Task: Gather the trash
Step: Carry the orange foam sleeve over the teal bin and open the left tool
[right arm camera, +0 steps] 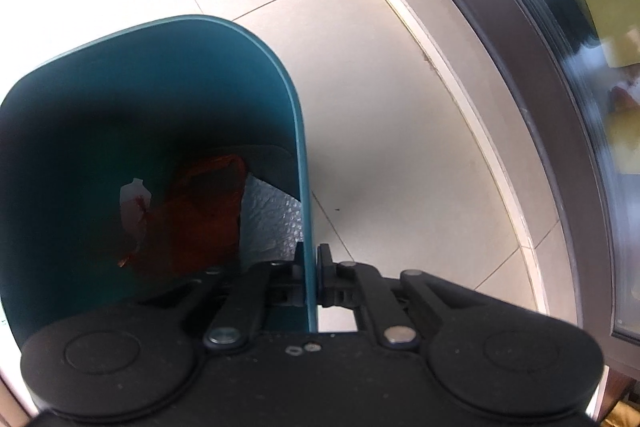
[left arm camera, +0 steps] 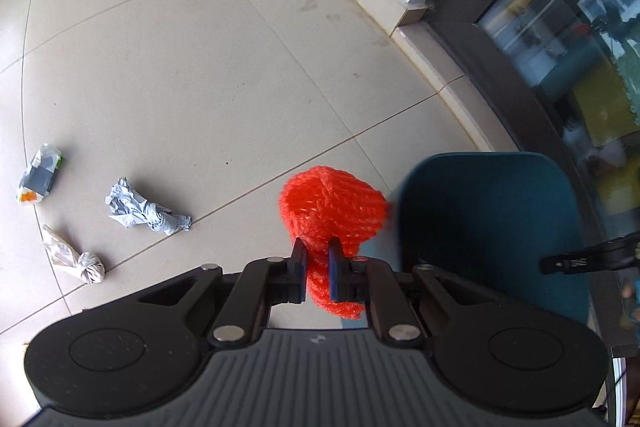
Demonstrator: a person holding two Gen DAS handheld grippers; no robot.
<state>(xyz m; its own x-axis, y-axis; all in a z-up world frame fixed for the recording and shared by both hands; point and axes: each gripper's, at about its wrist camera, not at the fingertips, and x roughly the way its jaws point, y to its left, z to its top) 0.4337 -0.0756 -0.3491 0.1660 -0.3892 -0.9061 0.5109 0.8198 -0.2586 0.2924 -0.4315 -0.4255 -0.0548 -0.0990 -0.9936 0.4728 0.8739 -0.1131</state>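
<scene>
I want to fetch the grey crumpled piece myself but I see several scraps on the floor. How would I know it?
Start at the teal bin by the window and look left across the tiled floor to three scraps. The grey wad is the nearest to the bin, a pale blue-grey sheet twisted into a tail. The beige twist and the printed wrapper lie further left.

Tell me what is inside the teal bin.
Inside the teal bin lie a dark red plastic bag, a white scrap and a silvery textured sheet. The bag covers much of the bottom, so anything beneath it is hidden.
</scene>
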